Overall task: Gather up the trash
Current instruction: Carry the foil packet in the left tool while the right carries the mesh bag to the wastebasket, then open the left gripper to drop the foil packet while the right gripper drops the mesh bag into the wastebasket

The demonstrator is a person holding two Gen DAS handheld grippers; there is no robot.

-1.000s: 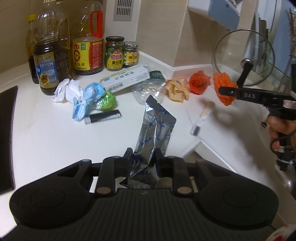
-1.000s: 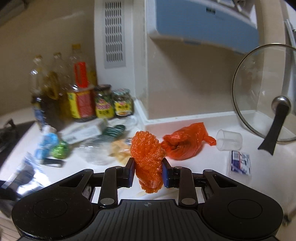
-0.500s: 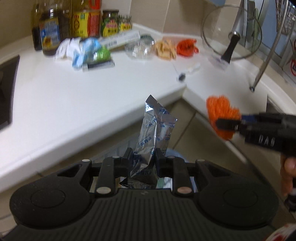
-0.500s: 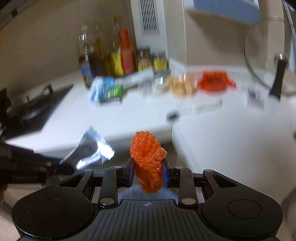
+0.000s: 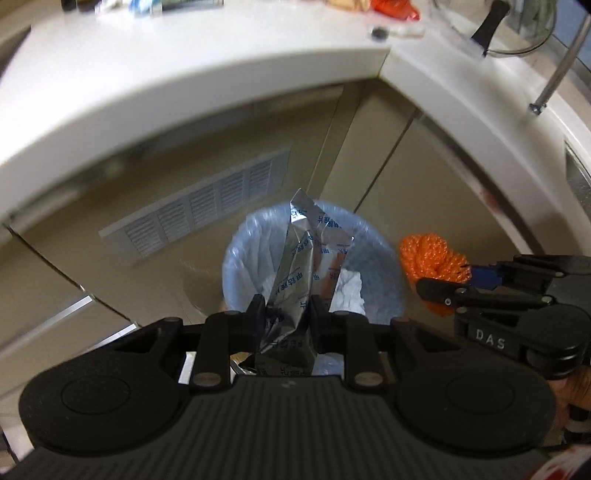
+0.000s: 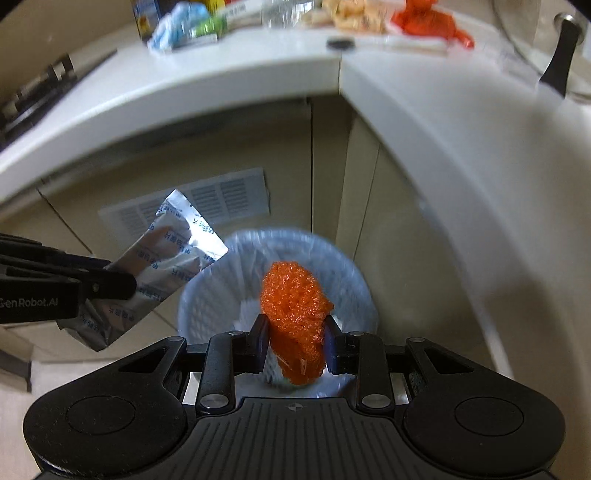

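Jaws, left gripper point(image 5: 288, 317): clamped on one silver foil pouch point(image 5: 301, 266), held upright above the bin opening.
Jaws, right gripper point(image 6: 294, 345): clamped on one orange mesh wad point(image 6: 295, 314), also above the bin.
Bin point(image 5: 243, 254): one, round, lined with a pale blue bag, standing on the floor below the counter corner; white crumpled paper point(image 5: 349, 290) inside.
Left view only: paper in the bin; right gripper point(image 5: 443, 280) seen from the side, wad just right of the bin rim.
Right view only: stove grate point(image 6: 35, 92) at far left; left gripper point(image 6: 129, 284) from the side.
Counter point(image 6: 258, 70): white, with blurred trash along the back, including one orange bag point(image 6: 424, 20); full count unclear.
Cabinet vent point(image 5: 199, 206): one, behind the bin.
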